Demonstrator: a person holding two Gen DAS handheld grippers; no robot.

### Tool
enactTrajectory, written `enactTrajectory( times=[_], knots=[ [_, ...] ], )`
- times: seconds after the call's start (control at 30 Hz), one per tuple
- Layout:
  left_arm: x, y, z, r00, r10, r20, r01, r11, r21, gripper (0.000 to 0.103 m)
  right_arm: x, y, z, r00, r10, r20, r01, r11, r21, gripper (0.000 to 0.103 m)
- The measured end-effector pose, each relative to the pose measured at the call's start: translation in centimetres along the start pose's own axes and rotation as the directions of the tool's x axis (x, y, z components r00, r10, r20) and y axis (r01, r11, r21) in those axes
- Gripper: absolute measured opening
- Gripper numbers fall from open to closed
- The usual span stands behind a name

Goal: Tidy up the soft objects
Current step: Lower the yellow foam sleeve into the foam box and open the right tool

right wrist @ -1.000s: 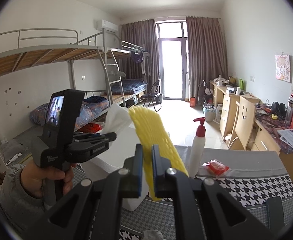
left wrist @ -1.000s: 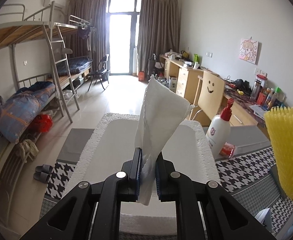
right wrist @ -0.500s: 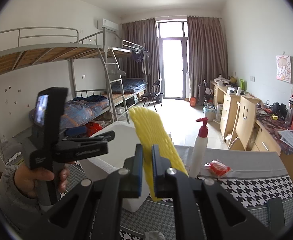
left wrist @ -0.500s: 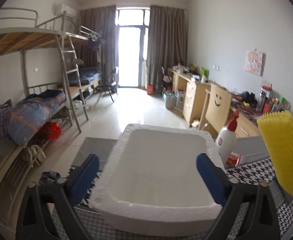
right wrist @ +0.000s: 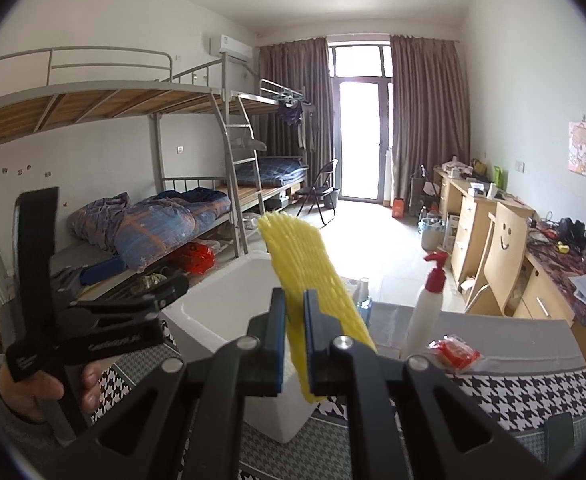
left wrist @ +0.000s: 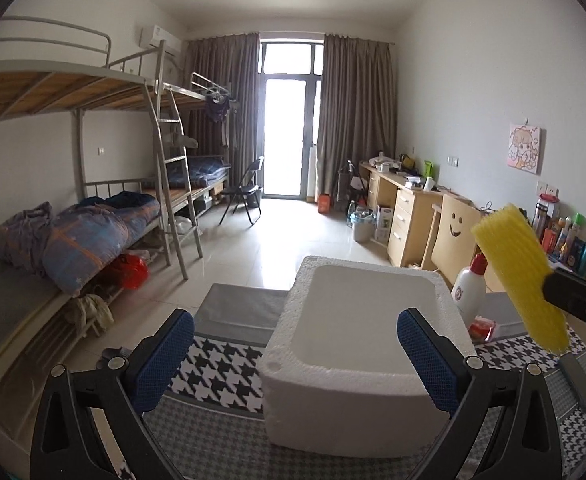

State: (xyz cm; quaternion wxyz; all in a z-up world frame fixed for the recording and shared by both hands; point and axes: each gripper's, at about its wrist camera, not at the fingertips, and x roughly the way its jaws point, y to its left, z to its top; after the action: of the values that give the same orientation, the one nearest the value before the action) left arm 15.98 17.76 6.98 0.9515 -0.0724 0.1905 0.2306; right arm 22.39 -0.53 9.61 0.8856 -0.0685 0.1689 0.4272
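Nearest the left wrist camera, the left gripper (left wrist: 293,354) is seen with its blue-padded jaws spread wide and nothing between them; they have just been opening. Just beyond them, a white foam box (left wrist: 357,344) is set on a table (left wrist: 221,364) covered with a black-and-white houndstooth cloth, its hollow facing up; whether anything lies inside cannot be told. In the right wrist view, the right gripper (right wrist: 294,340) is closed tightly on a yellow foam net sleeve (right wrist: 309,276), which is held tilted above the near corner of the box. At the left of that view, the handle of the left gripper is gripped by a hand (right wrist: 45,388) in a grey sleeve; pale lettering is printed on the handle, but it is too blurred to be read. Behind the box, a white pump bottle (left wrist: 469,294) with a red top is placed, bearing a round red mark that cannot be made out, and a small red packet (right wrist: 453,352) lies just beside it. Further back, a wooden chair back (left wrist: 455,236) painted with a smiling face is seen beside a row of wooden desks (left wrist: 405,208). Metal bunk beds (left wrist: 93,128) stand along the opposite wall, and a curtained glass door (left wrist: 289,132) closes off the far end of the room.
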Motion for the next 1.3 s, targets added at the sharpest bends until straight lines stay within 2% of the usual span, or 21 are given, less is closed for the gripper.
enactTrajectory(
  times=[0.7,1.3],
  knots=[
    [-2.6,2.3,-2.0,0.995,0.092,0.041,-0.092,0.996,-0.024,0.102,4.1,1.2,0.8,0.997,0.058,-0.056,-0.059,0.998,-0.003,0.011],
    [-2.9,3.6,-3.7,0.996,0.09,0.017,-0.089,0.995,-0.041,0.102,8.3,2.1,0.2,0.98,0.088,-0.177,-0.086,0.996,0.022,0.011]
  ],
)
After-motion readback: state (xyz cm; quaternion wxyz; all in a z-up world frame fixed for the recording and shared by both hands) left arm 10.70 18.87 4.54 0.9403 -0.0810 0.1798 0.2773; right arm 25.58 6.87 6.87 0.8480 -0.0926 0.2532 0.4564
